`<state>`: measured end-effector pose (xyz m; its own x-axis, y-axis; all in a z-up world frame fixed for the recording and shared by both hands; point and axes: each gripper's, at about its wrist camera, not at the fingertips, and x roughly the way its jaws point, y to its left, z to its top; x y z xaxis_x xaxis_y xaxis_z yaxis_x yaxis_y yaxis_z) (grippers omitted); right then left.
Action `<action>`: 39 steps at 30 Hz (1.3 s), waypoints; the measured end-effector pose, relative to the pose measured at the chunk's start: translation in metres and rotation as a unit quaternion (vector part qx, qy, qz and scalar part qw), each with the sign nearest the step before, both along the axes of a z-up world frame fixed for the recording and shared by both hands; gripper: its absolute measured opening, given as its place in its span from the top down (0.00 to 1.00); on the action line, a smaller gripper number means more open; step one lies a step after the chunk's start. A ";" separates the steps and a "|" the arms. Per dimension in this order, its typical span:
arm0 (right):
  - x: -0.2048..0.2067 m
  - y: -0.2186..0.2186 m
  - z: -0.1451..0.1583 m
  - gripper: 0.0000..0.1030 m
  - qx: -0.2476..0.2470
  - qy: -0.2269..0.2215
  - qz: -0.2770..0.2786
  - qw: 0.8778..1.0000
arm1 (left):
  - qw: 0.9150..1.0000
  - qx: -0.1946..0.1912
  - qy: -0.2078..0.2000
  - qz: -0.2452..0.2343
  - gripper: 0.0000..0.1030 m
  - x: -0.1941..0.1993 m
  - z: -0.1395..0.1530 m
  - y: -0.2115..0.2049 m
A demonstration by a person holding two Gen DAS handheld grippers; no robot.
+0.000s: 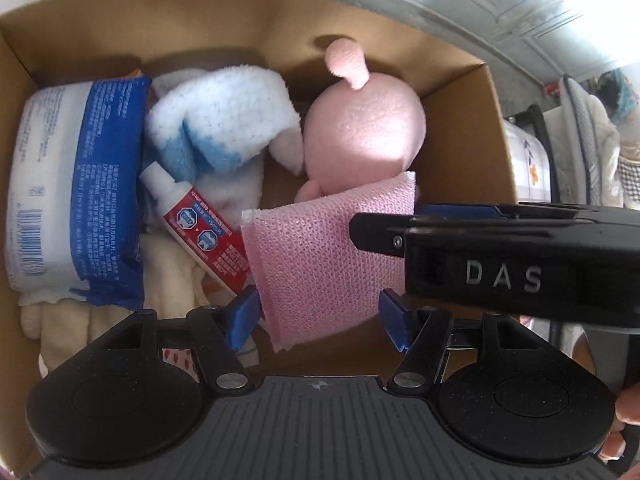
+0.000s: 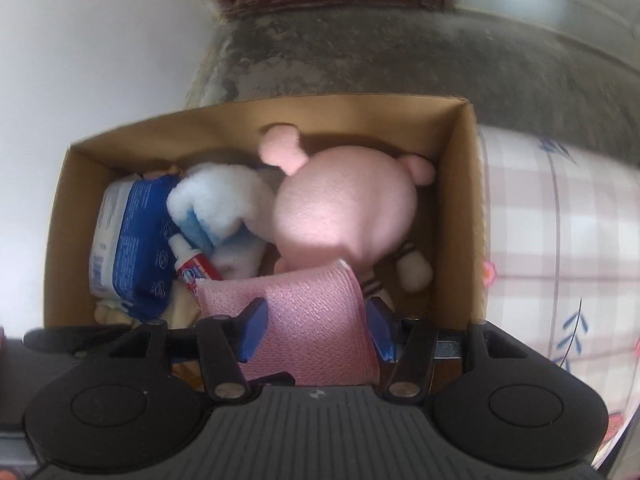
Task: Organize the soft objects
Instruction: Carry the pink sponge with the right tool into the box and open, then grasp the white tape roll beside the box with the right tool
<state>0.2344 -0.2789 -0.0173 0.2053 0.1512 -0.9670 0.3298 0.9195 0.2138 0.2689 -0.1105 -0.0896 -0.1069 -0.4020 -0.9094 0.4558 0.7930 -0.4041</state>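
Observation:
A cardboard box holds a pink plush toy, a white-and-blue fluffy cloth, a blue wipes pack, a red toothpaste tube and cream cloth. A pink mesh sponge cloth hangs over the box. My right gripper holds it between its blue pads; it enters the left wrist view from the right. My left gripper stands open around the cloth's lower part, pads apart from it.
The box stands on a plaid tablecloth. A grey wall base and a white wall lie behind. Chairs with draped fabric stand at the right.

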 end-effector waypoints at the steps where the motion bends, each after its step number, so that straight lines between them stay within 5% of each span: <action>1: 0.000 0.001 0.000 0.44 0.000 0.002 -0.001 1.000 | 1.000 0.000 0.004 0.001 0.38 0.000 -0.002 0.000; 8: 0.000 -0.004 0.010 0.44 -0.009 -0.014 -0.011 1.000 | 1.000 -0.004 -0.018 0.002 0.38 0.005 0.006 0.011; 18: -0.036 -0.022 0.053 0.44 0.014 -0.111 -0.064 0.992 | 0.997 -0.019 -0.069 0.015 0.38 -0.013 0.040 0.032; 29: -0.149 -0.031 0.109 0.44 0.058 -0.189 -0.127 0.972 | 0.994 -0.028 -0.101 0.011 0.38 -0.060 0.086 0.052; 33: -0.191 -0.028 0.095 0.44 0.085 -0.166 -0.154 0.970 | 0.996 -0.025 -0.089 -0.007 0.38 -0.085 0.089 0.060; 39: -0.192 -0.016 0.023 0.51 0.107 -0.090 -0.146 0.979 | 0.994 0.012 -0.090 -0.067 0.41 -0.118 0.050 0.037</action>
